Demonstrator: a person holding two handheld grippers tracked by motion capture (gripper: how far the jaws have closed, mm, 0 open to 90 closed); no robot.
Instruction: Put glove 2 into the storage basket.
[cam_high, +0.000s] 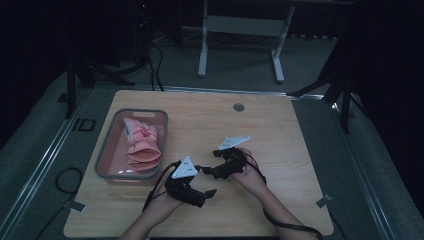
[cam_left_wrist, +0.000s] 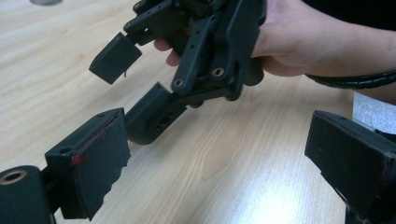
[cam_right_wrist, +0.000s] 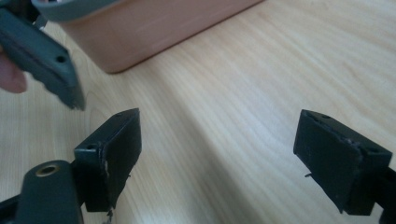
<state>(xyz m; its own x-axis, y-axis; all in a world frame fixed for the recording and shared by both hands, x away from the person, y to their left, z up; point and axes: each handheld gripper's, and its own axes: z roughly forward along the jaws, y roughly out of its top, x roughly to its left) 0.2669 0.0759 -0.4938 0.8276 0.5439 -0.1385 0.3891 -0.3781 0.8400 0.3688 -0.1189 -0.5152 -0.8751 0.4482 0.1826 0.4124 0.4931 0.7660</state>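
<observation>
1. Dim surroundings framed a pale wooden table (cam_high: 280, 150), with a white desk frame (cam_high: 240, 30) standing on the grey floor beyond its far edge.
2. Near the table's left side sat a grey basket (cam_high: 107, 150), and pink cloths (cam_high: 142, 147) lay piled inside it.
3. The left gripper (cam_high: 209, 192) was held low over the near middle of the table, its grey three-cornered plate facing up.
4. In the left gripper view its two black jaws stood wide apart, with bare wood between them and nothing grasped; the inner pad of the jaw at the left of that view showed a red mark.
5. The right gripper (cam_high: 206, 169) was held just beyond the left one and pointed toward the basket, the two tools close together but not visibly touching.
6. The right gripper view showed its jaws likewise spread wide, empty, with only table grain in the gap.
7. The left gripper view also caught the right gripper (cam_left_wrist: 135, 79) ahead, jaws released, gripped by the person's right hand (cam_left_wrist: 299, 37).
8. In the right gripper view the basket's (cam_right_wrist: 154, 28) wall rose ahead at the upper left, well short of the jaws, and one jaw of the left gripper crossed the left edge.
9. The cloths stayed in the basket, apart from both grippers.
</observation>
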